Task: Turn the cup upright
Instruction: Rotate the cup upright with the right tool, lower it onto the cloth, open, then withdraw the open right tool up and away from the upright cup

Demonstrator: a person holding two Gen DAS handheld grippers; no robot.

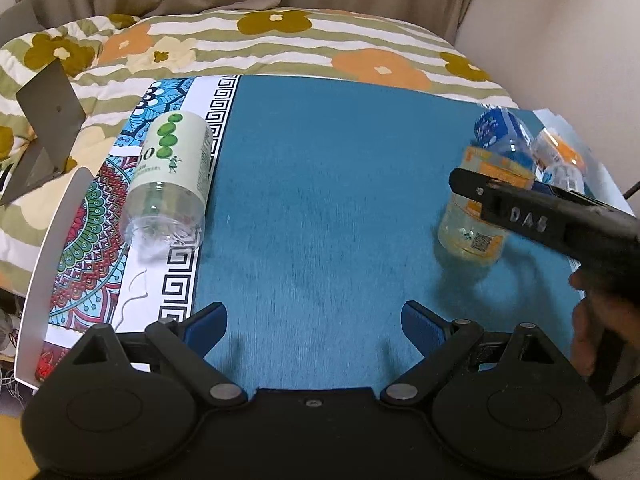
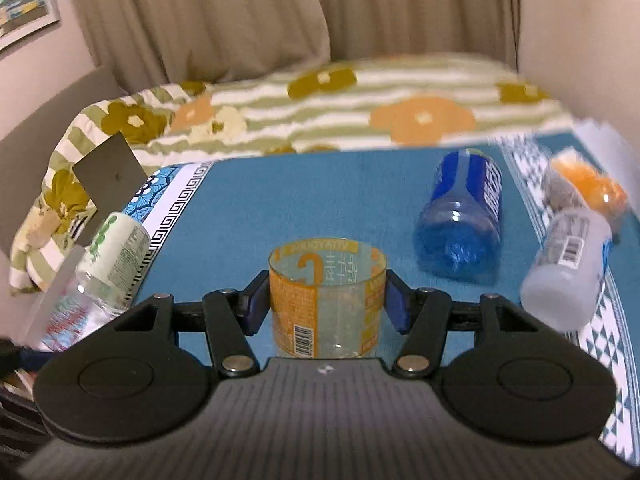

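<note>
A clear cup with an orange label (image 2: 327, 298) stands with its open rim up on the blue mat (image 2: 320, 200). My right gripper (image 2: 326, 302) is shut on the orange cup, one blue pad on each side. The same cup (image 1: 476, 220) shows at the right of the left wrist view, with the right gripper's black finger (image 1: 504, 204) across it. My left gripper (image 1: 314, 326) is open and empty, low over the near middle of the mat (image 1: 320, 200).
A green-labelled clear cup (image 1: 170, 176) lies on its side at the mat's left border. A blue cup (image 2: 464, 224), a frosted cup (image 2: 568, 264) and an orange one (image 2: 588, 184) lie on their sides at the right. A flowered quilt (image 2: 360, 112) lies behind.
</note>
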